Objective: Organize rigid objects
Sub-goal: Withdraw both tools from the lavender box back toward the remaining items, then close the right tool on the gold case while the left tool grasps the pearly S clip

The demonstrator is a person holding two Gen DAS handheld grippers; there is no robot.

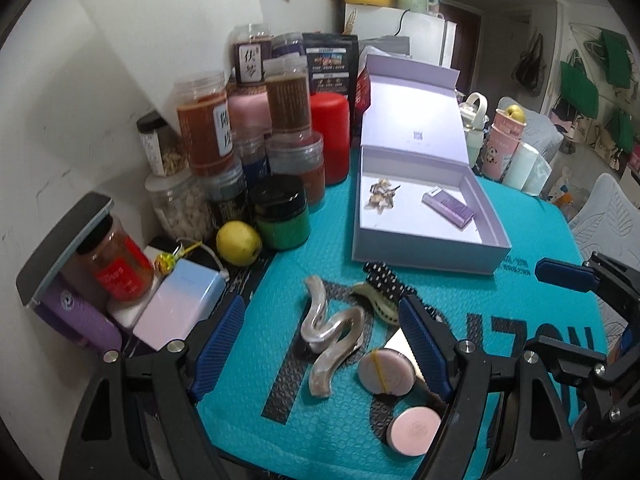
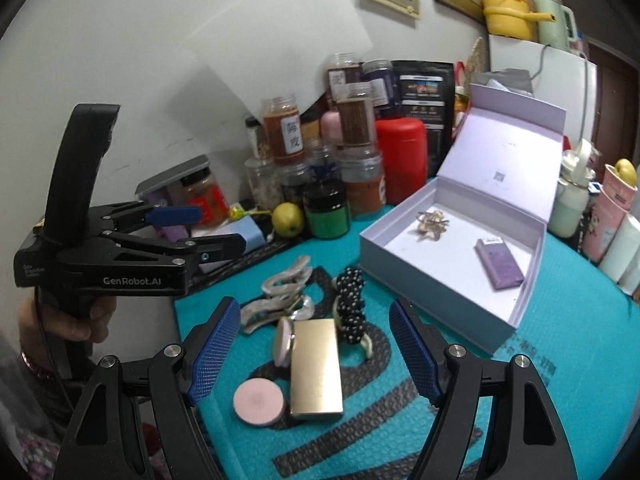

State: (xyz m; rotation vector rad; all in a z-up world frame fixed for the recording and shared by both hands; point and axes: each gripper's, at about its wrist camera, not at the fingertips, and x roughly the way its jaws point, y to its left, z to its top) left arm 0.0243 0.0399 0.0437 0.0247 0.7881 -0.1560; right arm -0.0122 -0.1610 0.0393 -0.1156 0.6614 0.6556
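left wrist – close, angled down | right wrist – likewise | shared: lilac box (image 1: 430, 216) (image 2: 452, 264)

"GenRobot.AI" on left gripper (image 2: 222, 229) body; jar labels illegible.

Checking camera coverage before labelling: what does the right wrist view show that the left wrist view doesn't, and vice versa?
Right wrist only: the gold case in full, and the person's hand holding the left tongs, seen side-on, open.

Left wrist only: the purple roll under the grey lid at the far left, and the green bags on the far wall.

Both: the open lilac box holding a gold clip and a purple packet, the wavy pearl clip, the pink disc and the lemon. Right tongs open.
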